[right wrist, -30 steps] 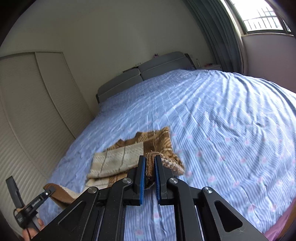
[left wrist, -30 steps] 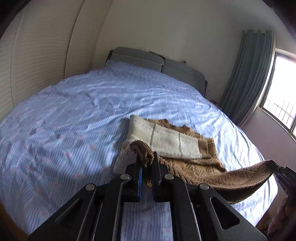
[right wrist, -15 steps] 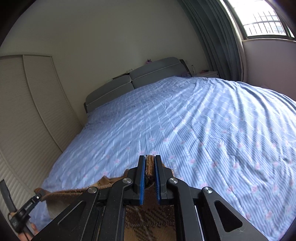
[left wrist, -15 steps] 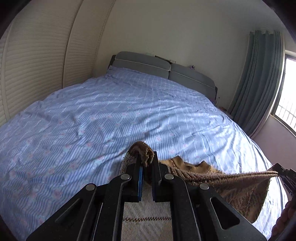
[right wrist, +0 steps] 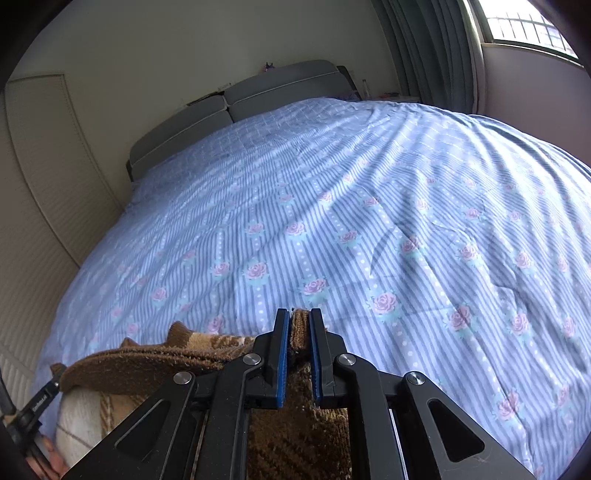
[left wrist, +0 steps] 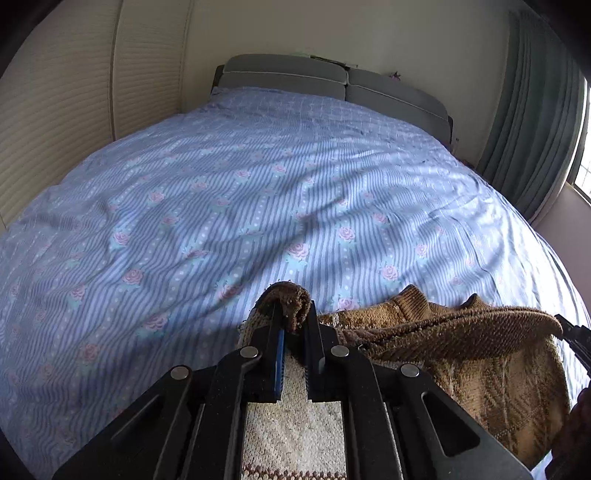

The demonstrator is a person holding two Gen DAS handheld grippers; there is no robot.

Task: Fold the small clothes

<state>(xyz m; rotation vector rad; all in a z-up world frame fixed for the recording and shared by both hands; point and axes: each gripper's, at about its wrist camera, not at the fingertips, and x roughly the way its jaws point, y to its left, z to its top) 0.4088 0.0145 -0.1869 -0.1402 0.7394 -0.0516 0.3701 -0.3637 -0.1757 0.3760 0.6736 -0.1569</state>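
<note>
A small brown and cream knitted sweater (left wrist: pixel 461 354) lies on the bed, its ribbed hem stretched between my two grippers. My left gripper (left wrist: pixel 293 317) is shut on one corner of the hem, with cream knit below its fingers. My right gripper (right wrist: pixel 297 325) is shut on the other hem corner, with brown knit (right wrist: pixel 295 443) under it. In the right wrist view the hem (right wrist: pixel 147 363) runs left toward the left gripper's tip (right wrist: pixel 40 400). The right gripper's tip (left wrist: pixel 574 338) shows at the right edge of the left wrist view.
A blue striped bedsheet with pink roses (left wrist: pixel 258 203) covers the whole bed. A grey headboard (left wrist: pixel 314 77) stands at the far end. Wardrobe doors (left wrist: pixel 66 103) line the left side, curtains (left wrist: pixel 535 122) and a window (right wrist: pixel 524 22) the right.
Both grippers carried the sweater's hem forward over the garment and lowered toward the sheet. The folded cream part that lay ahead is now beneath the grippers.
</note>
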